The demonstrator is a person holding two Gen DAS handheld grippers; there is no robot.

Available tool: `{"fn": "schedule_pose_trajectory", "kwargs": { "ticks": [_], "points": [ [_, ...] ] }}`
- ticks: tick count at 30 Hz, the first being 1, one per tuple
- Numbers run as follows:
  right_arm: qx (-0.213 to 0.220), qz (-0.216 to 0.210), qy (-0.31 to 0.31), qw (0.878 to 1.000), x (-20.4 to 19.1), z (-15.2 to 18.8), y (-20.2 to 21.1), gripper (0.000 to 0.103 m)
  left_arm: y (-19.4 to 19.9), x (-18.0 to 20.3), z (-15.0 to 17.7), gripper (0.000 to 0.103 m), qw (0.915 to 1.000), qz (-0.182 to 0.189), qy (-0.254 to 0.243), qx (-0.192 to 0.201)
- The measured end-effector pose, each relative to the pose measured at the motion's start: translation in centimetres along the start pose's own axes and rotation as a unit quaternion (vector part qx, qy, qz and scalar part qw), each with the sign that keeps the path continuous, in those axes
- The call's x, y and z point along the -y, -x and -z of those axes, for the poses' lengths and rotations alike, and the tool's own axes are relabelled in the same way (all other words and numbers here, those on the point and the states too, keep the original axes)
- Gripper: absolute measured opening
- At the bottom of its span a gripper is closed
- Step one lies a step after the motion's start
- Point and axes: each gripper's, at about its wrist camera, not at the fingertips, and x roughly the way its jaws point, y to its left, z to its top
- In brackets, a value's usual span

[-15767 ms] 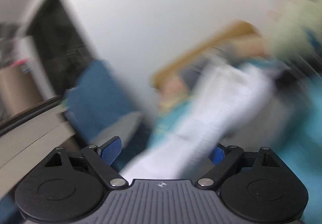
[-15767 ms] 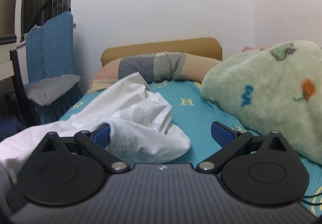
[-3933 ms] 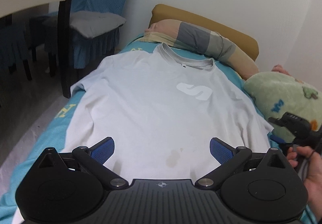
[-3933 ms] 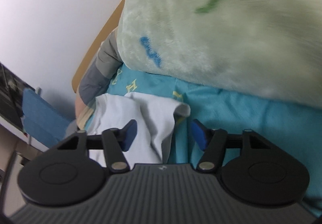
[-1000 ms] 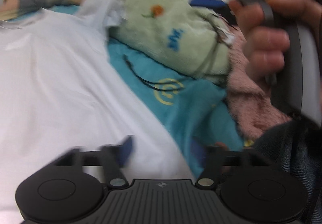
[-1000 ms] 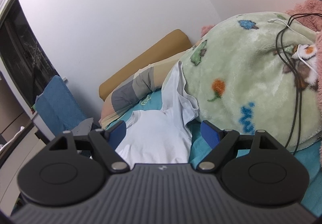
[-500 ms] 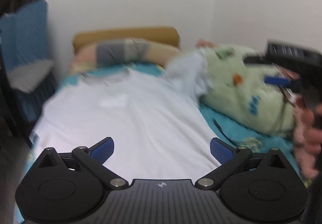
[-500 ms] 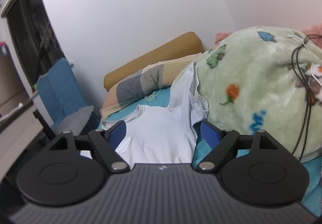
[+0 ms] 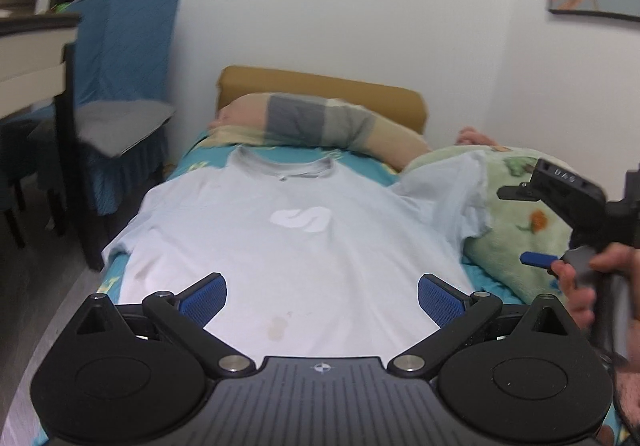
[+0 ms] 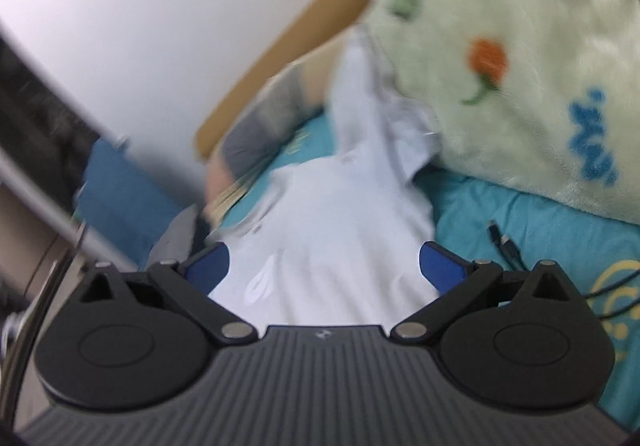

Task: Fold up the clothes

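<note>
A: Nearest first — how do the 2 claws stand?

B: The left claw (image 9: pixel 322 296) is spread wide over the hem of the shirt (image 9: pixel 288 246), gripping nothing. The right claw (image 10: pixel 324 266) has just been opening and is also wide apart; shirt cloth shows between its pads, but they don't press on it.

A: And the shirt?

B: Flat and face up on the bed (image 9: pixel 476 273), logo up, collar toward the pillow (image 9: pixel 320 123). 1 sleeve (image 9: pixel 456 189) rides up against the green blanket (image 9: pixel 516 246).

A: Anything beside it?

B: A black cable (image 10: pixel 504 242) lies on the teal sheet near the blanket. In the left view, a hand (image 9: pixel 592 286) holds the right claw beside the blanket.

A: Farther back?

B: A tan headboard (image 9: pixel 320 89), with a blue-covered chair (image 9: pixel 120 57) left of the bed.
</note>
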Motion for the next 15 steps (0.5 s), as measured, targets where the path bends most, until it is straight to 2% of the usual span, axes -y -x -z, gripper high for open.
{"fn": "schedule_pose_trajectory", "kwargs": {
  "ticks": [2, 6, 12, 13, 14, 15],
  "points": [
    [0.004, 0.009, -0.010, 1.000, 1.3, -0.9, -3.3, 0.103, -0.9, -0.8, 0.1, 0.103, 0.9998, -0.006, 0.013, -0.011],
    [0.007, 0.021, 0.022, 1.000, 3.5, -1.9, -9.6, 0.102, -2.9, -2.1, 0.2, 0.103, 0.9993, -0.027, 0.018, -0.020],
    [0.030, 0.002, 0.072, 0.997, 4.5, -3.6, -16.9, 0.101, -6.1, -3.2, -0.3, 0.103, 0.9993, -0.027, 0.019, -0.018],
    [0.031, -0.009, 0.085, 0.996, 4.3, -3.8, -17.7, 0.096, -6.7, -3.4, -0.4, 0.103, 0.9992, -0.028, 0.020, -0.018],
    [0.033, -0.019, 0.096, 0.995, 4.0, -4.0, -18.4, 0.083, -7.2, -3.5, -0.4, 0.103, 0.9992, -0.028, 0.021, -0.018],
    [0.035, -0.028, 0.107, 0.993, 3.7, -4.0, -19.0, 0.075, -7.8, -3.7, -0.5, 0.103, 0.9991, -0.028, 0.026, -0.020]
  ]
}}
